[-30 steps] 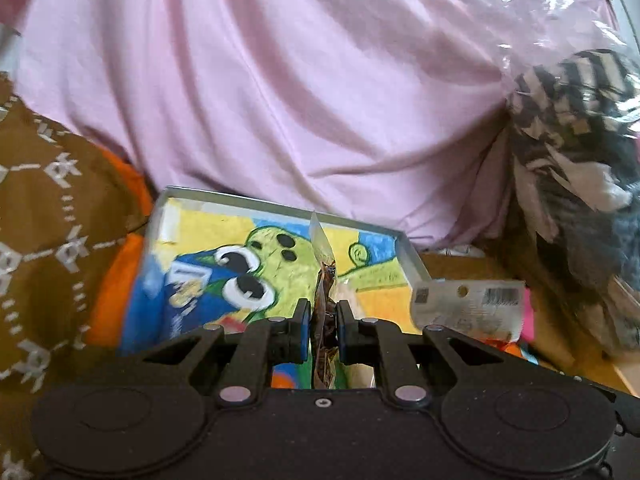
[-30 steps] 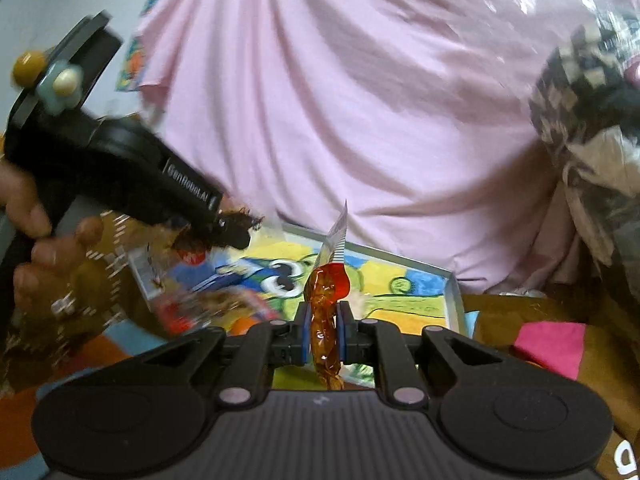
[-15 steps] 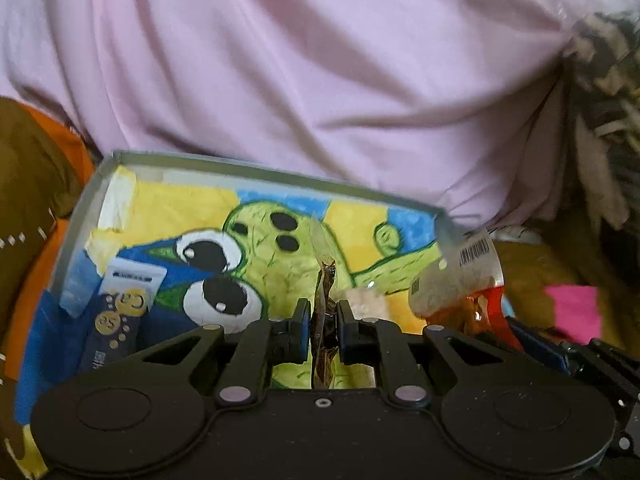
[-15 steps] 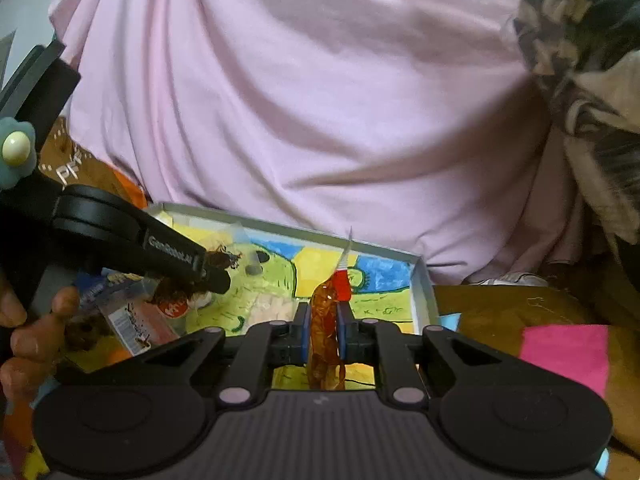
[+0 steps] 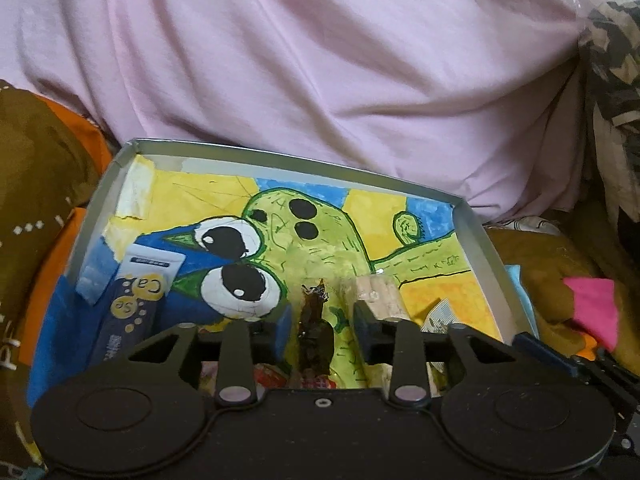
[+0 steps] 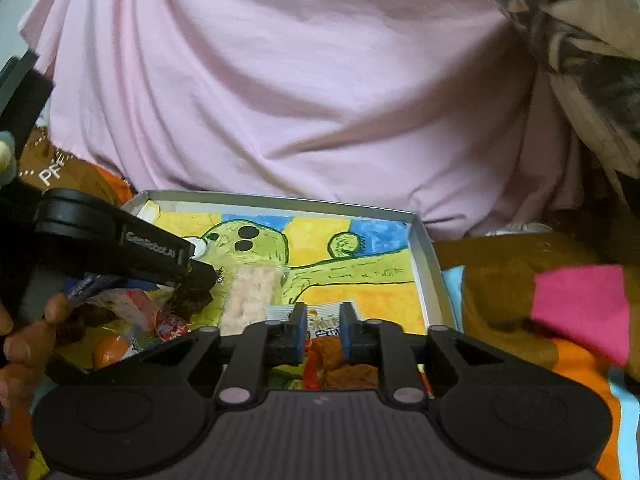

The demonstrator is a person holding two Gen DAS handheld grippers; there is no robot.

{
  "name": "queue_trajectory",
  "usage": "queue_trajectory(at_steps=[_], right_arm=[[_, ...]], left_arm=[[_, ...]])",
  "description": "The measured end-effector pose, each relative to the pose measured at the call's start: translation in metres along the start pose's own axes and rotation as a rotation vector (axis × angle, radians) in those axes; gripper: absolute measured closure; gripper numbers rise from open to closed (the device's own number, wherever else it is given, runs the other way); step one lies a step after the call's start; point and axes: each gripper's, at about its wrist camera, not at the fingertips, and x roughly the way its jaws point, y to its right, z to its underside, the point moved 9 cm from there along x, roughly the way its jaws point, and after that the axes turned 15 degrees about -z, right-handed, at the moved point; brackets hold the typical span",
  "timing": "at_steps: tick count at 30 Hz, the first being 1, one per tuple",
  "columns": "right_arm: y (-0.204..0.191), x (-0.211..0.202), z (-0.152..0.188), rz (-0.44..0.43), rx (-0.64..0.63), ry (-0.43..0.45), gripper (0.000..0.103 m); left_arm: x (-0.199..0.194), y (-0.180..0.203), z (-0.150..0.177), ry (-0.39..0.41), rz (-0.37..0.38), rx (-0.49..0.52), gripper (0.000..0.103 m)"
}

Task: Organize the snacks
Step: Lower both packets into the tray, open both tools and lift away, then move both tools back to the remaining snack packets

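Observation:
A shallow metal tray (image 5: 476,236) with a green cactus drawing inside sits on the patterned cloth; it also shows in the right wrist view (image 6: 426,248). My left gripper (image 5: 322,326) is open over the tray's near part, and a dark brown snack packet (image 5: 314,336) lies loose between its fingers. A blue packet (image 5: 132,312) lies at the tray's left, and a pale puffed bar (image 5: 378,298) in the middle. My right gripper (image 6: 323,334) is open above an orange snack packet (image 6: 336,356) lying in the tray. The left gripper's arm (image 6: 120,248) shows in the right wrist view.
A pink sheet (image 5: 320,60) bulges behind the tray. A patterned bundle (image 6: 580,40) hangs at the right. A pink patch (image 6: 580,304) marks the brown and orange cloth (image 6: 500,280) right of the tray. Several red and white packets (image 6: 132,316) lie at the tray's left front.
Both grippers moved in over the tray and opened. The dark brown packet and the orange packet, held a second ago, now lie loose in the tray.

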Motion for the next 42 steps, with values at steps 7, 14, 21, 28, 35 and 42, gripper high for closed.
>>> queue_trajectory(at_steps=[7,14,21,28,35,42], right_arm=[[-0.002,-0.028,-0.009,0.007,0.047,0.077,0.041],[-0.02,-0.067,-0.018,-0.001,0.039,0.162,0.008],[-0.047,-0.109,-0.022,-0.02,0.049,0.228,0.0],[-0.074,-0.146,-0.008,-0.059,0.058,0.246,0.0],[-0.103,-0.174,0.016,-0.095,0.043,0.227,0.0],[-0.132,-0.19,0.049,-0.151,0.05,0.144,0.0]], left_arm=[[-0.035,-0.013,-0.009,0.086,-0.026,-0.015,0.027],[-0.083,-0.031,-0.011,0.188,-0.05,-0.001,0.002],[-0.136,-0.055,0.01,0.246,-0.074,0.028,0.001],[-0.188,-0.085,0.041,0.301,-0.121,0.044,0.001],[-0.231,-0.108,0.072,0.34,-0.165,0.066,0.001],[-0.257,-0.126,0.11,0.329,-0.201,0.124,0.001]])
